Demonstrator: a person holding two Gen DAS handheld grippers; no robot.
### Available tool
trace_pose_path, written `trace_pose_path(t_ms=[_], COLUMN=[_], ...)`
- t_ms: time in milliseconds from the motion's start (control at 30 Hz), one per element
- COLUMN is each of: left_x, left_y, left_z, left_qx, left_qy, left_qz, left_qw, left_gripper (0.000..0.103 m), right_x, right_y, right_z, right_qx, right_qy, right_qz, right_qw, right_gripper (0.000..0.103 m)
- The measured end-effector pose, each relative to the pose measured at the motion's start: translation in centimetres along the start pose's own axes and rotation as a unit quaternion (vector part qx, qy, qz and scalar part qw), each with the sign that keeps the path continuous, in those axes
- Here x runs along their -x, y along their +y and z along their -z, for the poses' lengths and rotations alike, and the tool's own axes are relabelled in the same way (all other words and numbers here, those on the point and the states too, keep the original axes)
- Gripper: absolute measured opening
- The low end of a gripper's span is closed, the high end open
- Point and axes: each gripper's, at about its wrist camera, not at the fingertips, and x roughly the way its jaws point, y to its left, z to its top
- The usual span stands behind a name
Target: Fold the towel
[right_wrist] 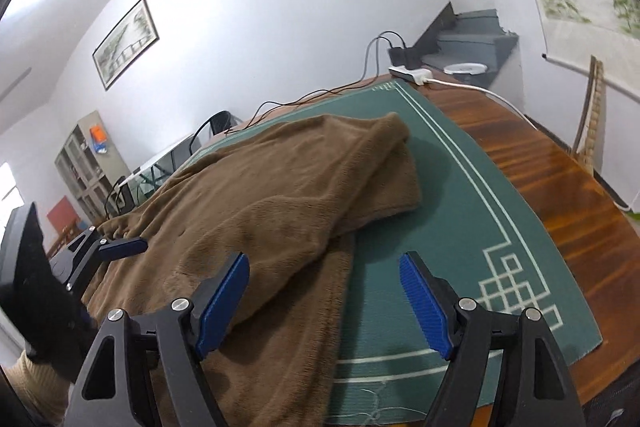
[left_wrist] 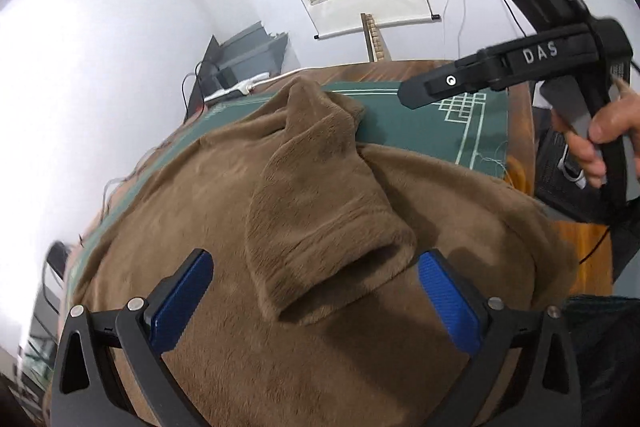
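Brown towel (left_wrist: 320, 211) lay rumpled on the worktop (right_wrist: 560, 195).
Both claws, left (left_wrist: 316, 301) and right (right_wrist: 324, 303), gaped wide and empty, poised over its loose flap.

Brown plush towel (left_wrist: 320, 211), rumpled, one corner folded over, on green mat

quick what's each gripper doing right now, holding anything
Left gripper: open, empty, over the rumpled brown plush towel.
Right gripper: open, empty, at the towel's edge.

Black tongs (left_wrist: 314, 291) carry ribbed blue pads (right_wrist: 424, 307), silver screws and white "DAS" lettering (left_wrist: 540, 52).
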Motion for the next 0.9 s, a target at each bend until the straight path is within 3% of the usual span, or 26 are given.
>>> trace_pose_path(t_ms=[133, 333, 533, 600, 733, 800, 900], left_x=[-1.8, -3.7, -5.1, -4.9, -4.1, -2.7, 0.6], left_y=[-0.7, 0.0, 2.1, 3.4, 6.8, 8.9, 13.3], left_z=[-0.7, -1.4, -2.2, -2.6, -4.3, -5.5, -7.9], left_qx=[-0.004, 0.043, 0.123, 0.157, 0.226, 0.255, 0.307], left_qy=[0.02, 0.052, 0.094, 0.093, 0.061, 0.03, -0.035], left_qz=[0.013, 0.09, 0.113, 0.129, 0.16, 0.17, 0.184], left_qw=[0.9997, 0.9936, 0.9814, 0.9748, 0.959, 0.9514, 0.9329], left_gripper=[0.103, 0.102, 0.053, 0.024, 0.016, 0.016, 0.016], right_x=[0.3, -0.3, -0.5, -0.5, -0.5, -0.5, -0.4], right_y=[-1.0, -1.8, -2.7, -2.8, -2.9, -3.0, -3.1], right_z=[0.2, 0.5, 0.7, 0.7, 0.5, 0.4, 0.3], right_qx=[-0.01, -0.019, -0.029, -0.029, -0.027, -0.025, -0.023], right_qy=[-0.001, -0.001, -0.003, -0.004, -0.007, -0.008, -0.011], right_qz=[-0.002, -0.004, 0.0, 0.002, 0.009, 0.012, 0.017], right_qw=[1.0, 1.0, 1.0, 1.0, 1.0, 1.0, 1.0], right_gripper=[0.079, 0.079, 0.079, 0.079, 0.079, 0.079, 0.079])
